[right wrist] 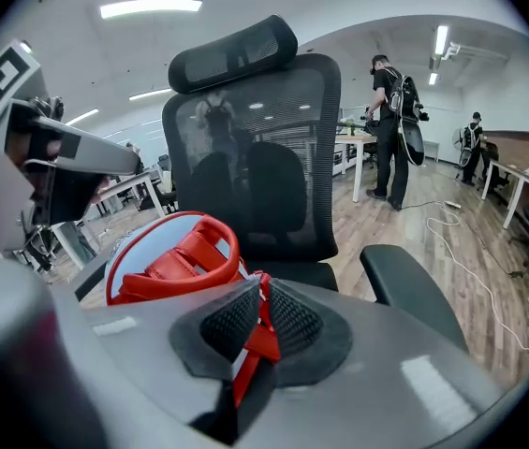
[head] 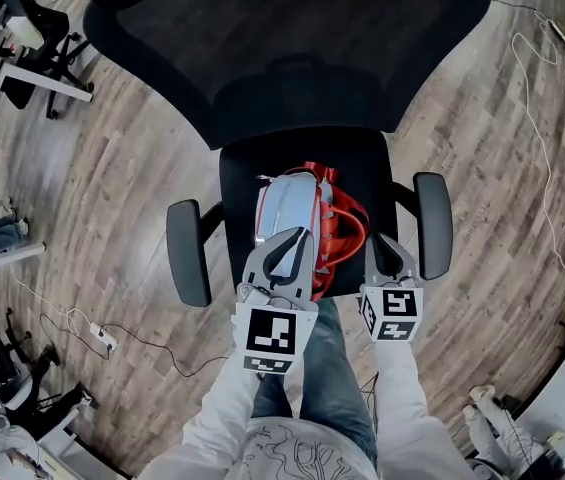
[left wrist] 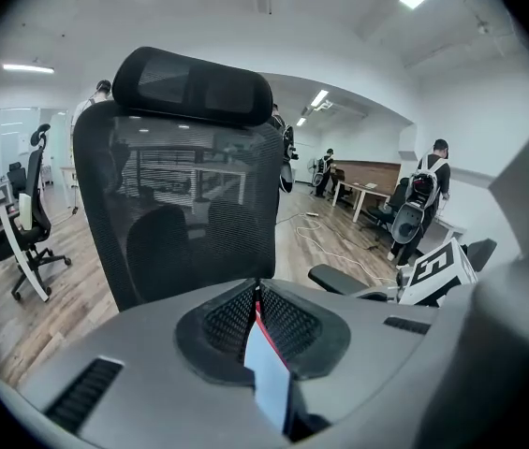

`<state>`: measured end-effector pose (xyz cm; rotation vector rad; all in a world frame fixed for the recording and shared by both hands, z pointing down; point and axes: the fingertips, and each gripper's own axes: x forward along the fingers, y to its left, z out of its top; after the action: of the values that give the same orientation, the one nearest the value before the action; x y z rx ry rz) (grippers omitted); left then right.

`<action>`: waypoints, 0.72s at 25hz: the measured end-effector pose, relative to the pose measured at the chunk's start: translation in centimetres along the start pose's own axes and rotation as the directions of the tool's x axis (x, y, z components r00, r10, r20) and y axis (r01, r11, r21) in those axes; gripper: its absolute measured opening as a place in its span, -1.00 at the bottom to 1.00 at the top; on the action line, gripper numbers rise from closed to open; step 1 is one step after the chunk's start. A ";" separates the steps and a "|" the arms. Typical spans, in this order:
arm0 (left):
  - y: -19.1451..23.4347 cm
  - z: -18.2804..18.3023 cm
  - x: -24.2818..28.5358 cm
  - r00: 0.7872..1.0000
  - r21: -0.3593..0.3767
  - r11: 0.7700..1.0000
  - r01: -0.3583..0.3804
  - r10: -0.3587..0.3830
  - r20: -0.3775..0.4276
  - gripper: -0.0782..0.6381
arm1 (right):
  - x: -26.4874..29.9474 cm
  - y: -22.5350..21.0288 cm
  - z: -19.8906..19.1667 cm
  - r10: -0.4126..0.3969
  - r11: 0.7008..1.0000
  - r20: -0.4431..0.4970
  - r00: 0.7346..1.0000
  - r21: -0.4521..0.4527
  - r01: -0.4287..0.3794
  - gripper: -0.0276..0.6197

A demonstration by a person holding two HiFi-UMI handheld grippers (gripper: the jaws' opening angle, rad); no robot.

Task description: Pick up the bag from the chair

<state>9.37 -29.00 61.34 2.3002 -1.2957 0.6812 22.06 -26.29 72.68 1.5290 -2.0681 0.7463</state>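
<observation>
Currently I look down on a black chair [head: 262, 58] on wood-plank floor [head: 112, 188] in an open office. The bag [head: 287, 208], pale with red straps, lies on the chair's seat. My left gripper [head: 287, 248] is clamped on the bag's pale edge, and my right gripper [head: 387, 256] pinches a red strap [right wrist: 248, 344]. Only the gripper views show people [right wrist: 390, 129] beyond the chair's backrest.
</observation>
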 end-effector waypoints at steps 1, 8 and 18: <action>-0.1 -0.2 0.1 1.000 0.000 1.000 0.008 -0.008 -0.005 -0.76 | 0.1 0.2 0.0 0.008 1.000 0.001 1.000 -0.002 -0.008 -0.79; -1.3 -1.0 0.7 0.997 0.002 0.997 0.077 -0.077 -0.029 -0.76 | -0.5 1.5 2.6 0.049 0.999 0.051 0.998 -0.018 -0.048 -0.79; -3.1 -2.9 0.3 0.958 0.034 0.961 0.276 -0.272 -0.086 -0.37 | -1.7 5.1 6.8 0.144 0.985 0.114 0.983 -0.107 -0.132 -0.80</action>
<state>11.60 -26.04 63.46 2.4002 -0.9096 0.7055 17.36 -28.38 65.71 1.4198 -2.2846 0.6022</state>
